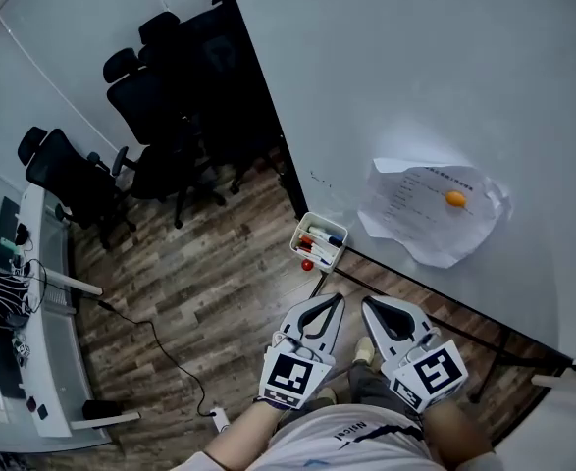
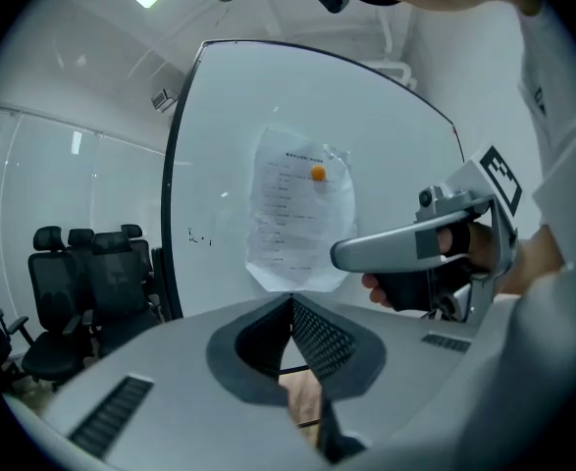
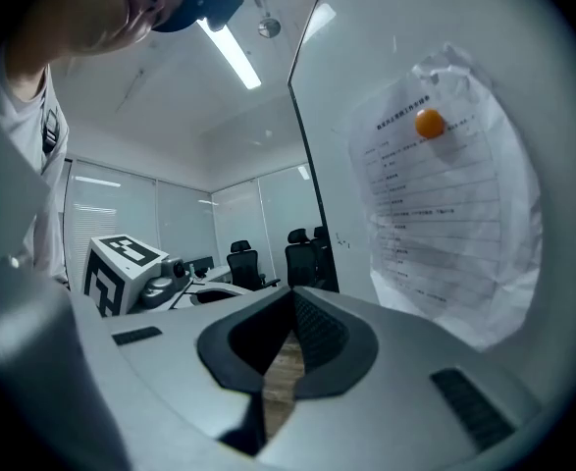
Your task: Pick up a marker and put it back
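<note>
While my left hand-held gripper (image 1: 335, 302) and right hand-held gripper (image 1: 369, 307) sit clenched, empty, I'm at the approach; next, open one over a marker (image 1: 324, 235) in the tray (image 1: 296, 234).

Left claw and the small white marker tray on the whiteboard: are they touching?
Apart. The head view shows wood floor between the left claw and the small white marker tray.
</note>
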The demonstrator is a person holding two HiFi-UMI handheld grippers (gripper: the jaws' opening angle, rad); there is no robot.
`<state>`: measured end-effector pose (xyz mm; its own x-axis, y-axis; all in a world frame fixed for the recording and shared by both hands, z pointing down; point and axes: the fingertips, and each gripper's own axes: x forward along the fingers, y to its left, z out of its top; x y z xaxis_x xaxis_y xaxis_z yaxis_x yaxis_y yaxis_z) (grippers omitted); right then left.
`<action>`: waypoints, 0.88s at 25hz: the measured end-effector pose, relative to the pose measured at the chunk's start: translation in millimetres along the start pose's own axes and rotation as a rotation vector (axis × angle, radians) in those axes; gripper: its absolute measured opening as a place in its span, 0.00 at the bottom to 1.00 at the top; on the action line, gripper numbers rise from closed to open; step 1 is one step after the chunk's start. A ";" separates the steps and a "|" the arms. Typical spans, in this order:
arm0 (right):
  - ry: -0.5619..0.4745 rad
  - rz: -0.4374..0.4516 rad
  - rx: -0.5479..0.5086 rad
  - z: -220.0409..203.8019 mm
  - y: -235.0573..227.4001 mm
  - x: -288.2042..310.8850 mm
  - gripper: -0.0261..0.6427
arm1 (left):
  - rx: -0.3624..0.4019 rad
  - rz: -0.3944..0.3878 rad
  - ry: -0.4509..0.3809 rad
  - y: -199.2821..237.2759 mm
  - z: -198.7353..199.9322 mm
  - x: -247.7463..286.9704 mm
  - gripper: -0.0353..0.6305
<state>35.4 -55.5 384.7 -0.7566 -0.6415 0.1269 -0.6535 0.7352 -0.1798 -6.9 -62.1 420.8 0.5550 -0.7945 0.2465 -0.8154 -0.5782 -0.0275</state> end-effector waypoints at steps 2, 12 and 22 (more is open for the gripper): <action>0.007 0.033 0.005 0.9 -18.7 7.3 0.06 | 0.027 0.033 0.028 6.9 -3.3 21.0 0.07; 0.061 0.060 0.062 -22.1 -48.2 58.4 0.06 | 0.155 0.003 0.149 50.1 -49.4 72.1 0.07; 0.092 -0.085 0.107 -46.8 -68.6 72.0 0.06 | 0.265 -0.079 0.195 71.9 -92.8 116.2 0.22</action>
<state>24.7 -141.8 451.8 -0.7007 -0.6739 0.2342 -0.7129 0.6486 -0.2666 -16.3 -178.7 537.3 0.5524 -0.7093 0.4379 -0.6858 -0.6853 -0.2450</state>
